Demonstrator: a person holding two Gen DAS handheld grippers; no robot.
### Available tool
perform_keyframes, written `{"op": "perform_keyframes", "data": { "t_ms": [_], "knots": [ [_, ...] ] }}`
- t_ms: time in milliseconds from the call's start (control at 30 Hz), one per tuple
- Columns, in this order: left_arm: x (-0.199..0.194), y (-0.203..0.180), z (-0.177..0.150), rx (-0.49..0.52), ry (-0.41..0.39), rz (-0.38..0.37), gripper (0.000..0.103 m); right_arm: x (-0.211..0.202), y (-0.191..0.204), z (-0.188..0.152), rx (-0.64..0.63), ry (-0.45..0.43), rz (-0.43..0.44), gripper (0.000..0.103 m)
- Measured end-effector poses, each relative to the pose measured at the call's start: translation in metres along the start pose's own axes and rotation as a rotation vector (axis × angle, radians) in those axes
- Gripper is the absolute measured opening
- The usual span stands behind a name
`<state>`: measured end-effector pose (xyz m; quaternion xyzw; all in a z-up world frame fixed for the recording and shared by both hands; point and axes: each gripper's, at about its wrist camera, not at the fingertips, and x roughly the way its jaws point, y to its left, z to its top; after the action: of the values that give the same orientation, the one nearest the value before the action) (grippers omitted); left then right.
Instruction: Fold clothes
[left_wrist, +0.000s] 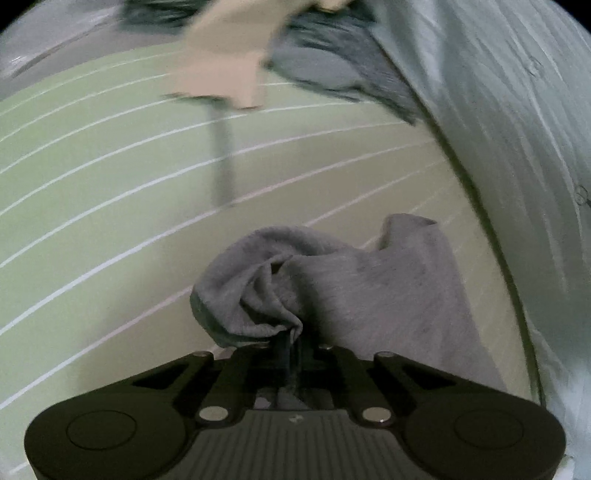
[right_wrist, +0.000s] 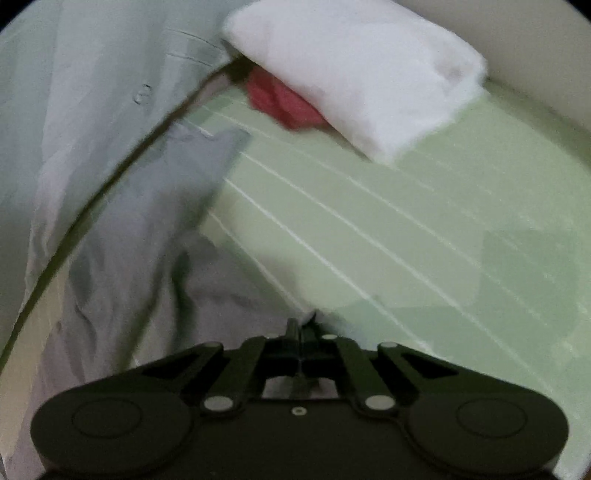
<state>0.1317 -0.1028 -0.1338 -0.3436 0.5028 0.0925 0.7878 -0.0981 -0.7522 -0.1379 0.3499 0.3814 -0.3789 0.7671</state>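
Two grippers, one grey garment between them, on a pale green bed sheet (left_wrist: 110, 192) with thin white stripes.

Left gripper (left_wrist: 290, 338): jaws closed tight on a bunched edge of the grey garment (left_wrist: 369, 280); the cloth gathers into folds right at the fingertips and trails off to the right across the sheet. Right gripper (right_wrist: 300, 325): jaws pressed together, a small light scrap of fabric edge pinched at the tips; the grey garment (right_wrist: 147, 258) spreads away to the left of it, with one flap reaching up the sheet (right_wrist: 406, 221).

Other items counted: one white pillow (right_wrist: 354, 74) at the head of the bed; one red cloth (right_wrist: 284, 101) half tucked under the pillow's lower edge, most of it hidden; one beige cloth (left_wrist: 229, 55) and one dark blue-grey cloth (left_wrist: 332, 70) at the far end of the left view, touching or overlapping, both smeared by blur so their kind is unclear. One large pale, creased fabric (left_wrist: 517, 129) fills the right side of the left view and the left side of the right view (right_wrist: 74, 110), with small buttons on it; cut off by the frame.

No containers seen.

A dark vertical streak (left_wrist: 223, 158) on the sheet below the beige cloth: cannot tell what it is.
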Motion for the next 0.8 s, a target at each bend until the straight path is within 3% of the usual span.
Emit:
{"op": "perform_keyframes", "data": {
  "t_ms": [100,200,367,467,567,700,800],
  "knots": [
    [0.034,-0.043,0.018,0.035,0.019,-0.034,0.002,0.019,0.033,0.032,-0.016,-0.019,0.006,0.001],
    [0.054,-0.094,0.043,0.114,-0.018,-0.061,0.002,0.023,0.070,0.067,-0.075,-0.082,0.053,0.001],
    [0.013,-0.133,0.084,0.195,-0.186,-0.151,0.002,-0.032,0.093,0.103,-0.126,-0.263,0.156,0.001],
    [-0.034,-0.115,0.091,0.192,-0.283,-0.202,0.002,-0.083,0.063,0.104,-0.062,-0.361,0.241,0.001],
    [-0.082,-0.081,0.075,0.204,-0.360,-0.217,0.003,-0.126,0.025,0.080,-0.036,-0.390,0.320,0.001],
    [-0.114,-0.028,0.031,0.215,-0.390,-0.099,0.003,-0.128,-0.015,0.014,-0.136,-0.296,0.258,0.001],
    [-0.108,0.024,-0.006,0.155,-0.319,0.021,0.003,-0.097,-0.054,-0.039,-0.104,-0.135,0.220,0.001]
  ]
}}
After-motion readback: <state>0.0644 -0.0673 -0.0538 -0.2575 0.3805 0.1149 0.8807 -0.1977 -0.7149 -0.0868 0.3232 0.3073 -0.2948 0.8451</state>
